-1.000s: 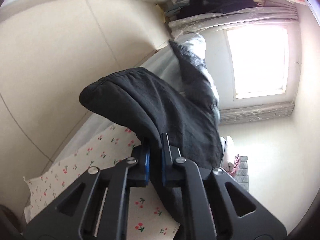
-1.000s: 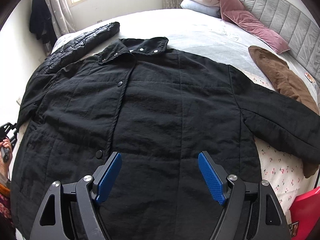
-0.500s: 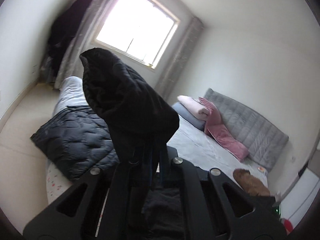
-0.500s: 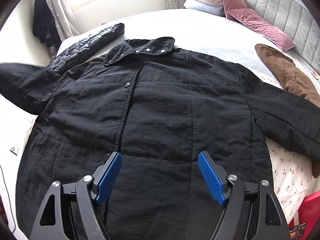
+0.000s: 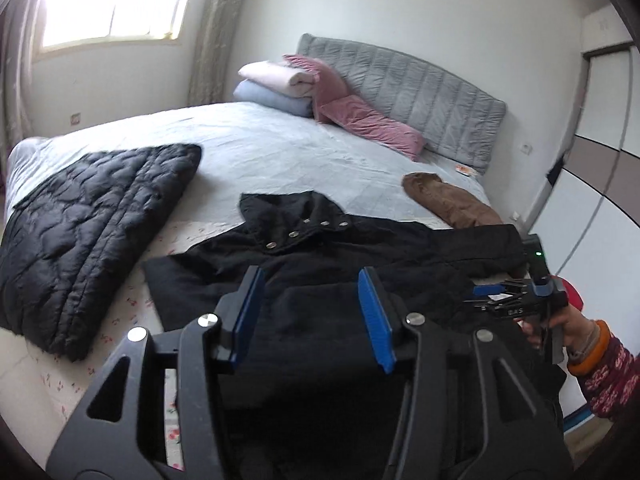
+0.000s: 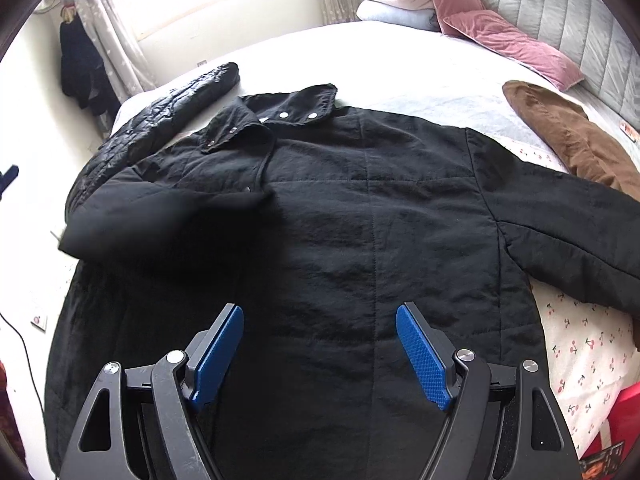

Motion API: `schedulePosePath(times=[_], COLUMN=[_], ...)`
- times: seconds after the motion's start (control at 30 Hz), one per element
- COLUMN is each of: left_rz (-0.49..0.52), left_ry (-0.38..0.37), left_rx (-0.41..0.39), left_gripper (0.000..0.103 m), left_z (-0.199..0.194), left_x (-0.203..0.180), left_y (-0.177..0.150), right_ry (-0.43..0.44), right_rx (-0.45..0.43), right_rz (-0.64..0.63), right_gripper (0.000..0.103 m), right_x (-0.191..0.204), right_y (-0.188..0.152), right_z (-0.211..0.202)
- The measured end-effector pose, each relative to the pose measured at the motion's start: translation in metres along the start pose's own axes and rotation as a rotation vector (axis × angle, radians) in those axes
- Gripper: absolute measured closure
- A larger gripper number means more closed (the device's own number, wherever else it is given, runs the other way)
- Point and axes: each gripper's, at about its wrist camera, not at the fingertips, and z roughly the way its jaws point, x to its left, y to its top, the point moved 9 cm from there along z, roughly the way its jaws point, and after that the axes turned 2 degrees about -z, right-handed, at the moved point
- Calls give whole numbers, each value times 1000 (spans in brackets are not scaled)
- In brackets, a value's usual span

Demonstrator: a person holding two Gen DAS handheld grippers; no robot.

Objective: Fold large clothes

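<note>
With both the left gripper (image 5: 310, 312) and right gripper (image 6: 320, 354) gaping empty-fingered, the just-released sleeve (image 6: 160, 216) may slip off the black coat (image 6: 360, 220) toward the bed's (image 6: 420, 76) left edge.

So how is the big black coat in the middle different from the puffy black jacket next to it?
The black coat lies spread flat, collar showing silver snaps; the puffy jacket lies folded up beside it, no snaps showing. The coat's cloth is smooth and matte; the jacket is quilted and a bit shiny. The coat covers more of the bed. Both are black and lie on the bed.
</note>
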Motion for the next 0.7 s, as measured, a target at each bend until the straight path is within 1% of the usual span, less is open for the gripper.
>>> schedulePosePath(times=[0.03, 0.1, 0.2, 0.23, 0.27, 0.37, 0.4, 0.43, 0.47, 0.5, 0.53, 0.57, 0.6, 0.63, 0.67, 0.7], left_rz=[-27, -84, -153, -187, -214, -283, -290, -293, -286, -278, -268, -248, -232, -218, -201, -181], left_ry=[32, 104, 169, 183, 192, 184, 183, 182, 177, 176, 177, 174, 168, 155, 132, 110], left_rx=[19, 66, 120, 134, 137, 118, 114, 110, 111, 114, 112, 98, 85, 75, 71, 77], left_gripper=[52, 52, 52, 52, 52, 52, 53, 62, 76, 81, 85, 86, 86, 86, 86, 86], left_z=[-2, 11, 38, 46, 48, 53, 51, 53, 50, 52, 53, 54, 55, 56, 60, 66], left_x=[22, 59, 99, 112, 115, 124, 124, 124, 120, 119, 118, 113, 109, 104, 96, 88], left_y=[-4, -17, -44, -50, -58, -62, -61, -62, -60, -59, -57, -53, -50, -47, -46, -48], right_ry=[12, 57, 125, 137, 151, 175, 171, 165, 160, 127, 106, 100, 99, 89, 69, 57], right_rx=[0, 2, 25, 36, 45, 64, 74, 85, 94, 79, 32, -30, -119, -175, -215, -228], right_rz=[16, 45, 77, 83, 90, 91, 86, 73, 37, -9, -51, -85, -110, -111, -104, -92], right_gripper=[23, 23, 23, 23, 23, 24, 28, 45, 76, 81, 87, 88, 89, 89, 88, 88], right_x=[-2, 1, 11, 15, 21, 40, 46, 53, 62, 70, 76, 81, 85, 83, 79, 72], right_y=[3, 11, 24, 28, 33, 48, 51, 52, 57, 67, 81, 97, 117, 131, 143, 151], right_z=[3, 12, 38, 47, 60, 100, 114, 122, 130, 129, 122, 109, 89, 76, 66, 62])
